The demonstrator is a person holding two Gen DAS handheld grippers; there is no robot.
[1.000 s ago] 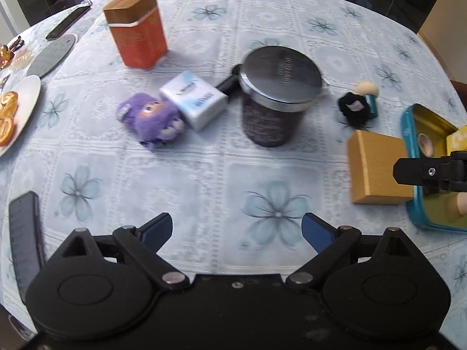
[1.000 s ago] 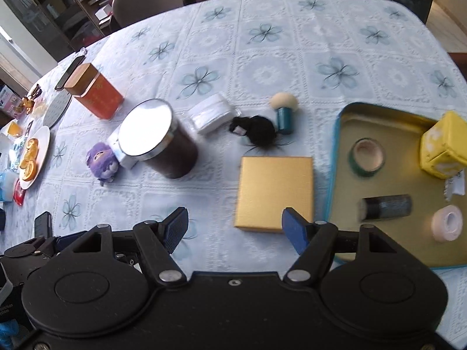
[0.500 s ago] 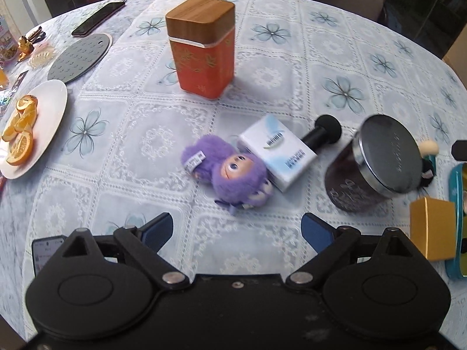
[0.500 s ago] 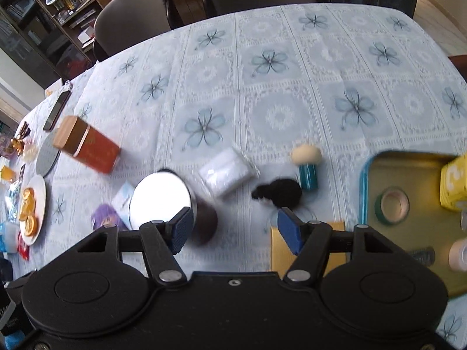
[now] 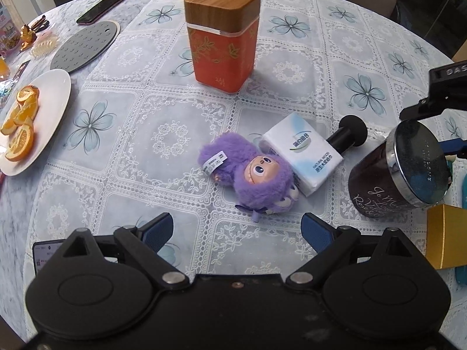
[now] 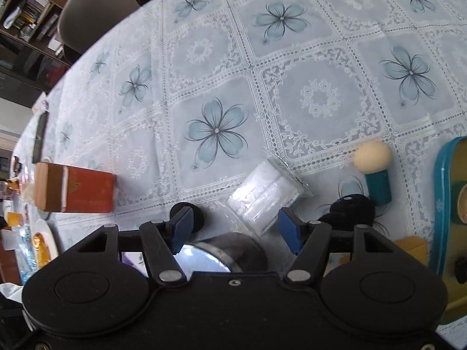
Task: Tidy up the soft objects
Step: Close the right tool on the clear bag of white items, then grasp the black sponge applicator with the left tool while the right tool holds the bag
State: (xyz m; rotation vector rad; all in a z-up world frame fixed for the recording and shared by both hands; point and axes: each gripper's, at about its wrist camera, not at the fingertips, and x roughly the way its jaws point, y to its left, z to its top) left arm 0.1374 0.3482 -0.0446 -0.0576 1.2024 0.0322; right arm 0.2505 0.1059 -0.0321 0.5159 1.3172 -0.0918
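Purple plush toy (image 5: pixel 251 179): lay on its side on the desk (image 5: pixel 181 134), face up, white tag showing, just ahead of the left hand-held gripper (image 5: pixel 236 229) and outside its jaws.
Tissue pack (image 5: pixel 302 153): white and blue, touching the plush toy's head on its right.
Left hand-held gripper: jaws spread wide, blue pads well apart, nothing between them but tablecloth.
Right hand-held gripper (image 6: pixel 236 229): jaws apart after just closing a little; nothing gripped; clear wrapped white pack (image 6: pixel 265 197) lay on the cloth just beyond the pads, not touched.
Black fuzzy toy (image 6: pixel 351 211): on the desk beside the right pad, next to the teal-stemmed mushroom figure (image 6: pixel 375 170).
Orange tin (image 5: pixel 223 36): upright, wooden lid, behind the plush toy and apart from it.
Dark jar (image 5: pixel 400 169): metal lid, right of the tissue pack; black cylinder (image 5: pixel 348 137) between them.
Gold box (image 5: pixel 446 237): near the right edge, below the jar.
Teal tray (image 6: pixel 442 198): at the right wrist view's right edge.
Plate (image 5: pixel 49 110): white, holding orange slices (image 5: pixel 22 127), far left.
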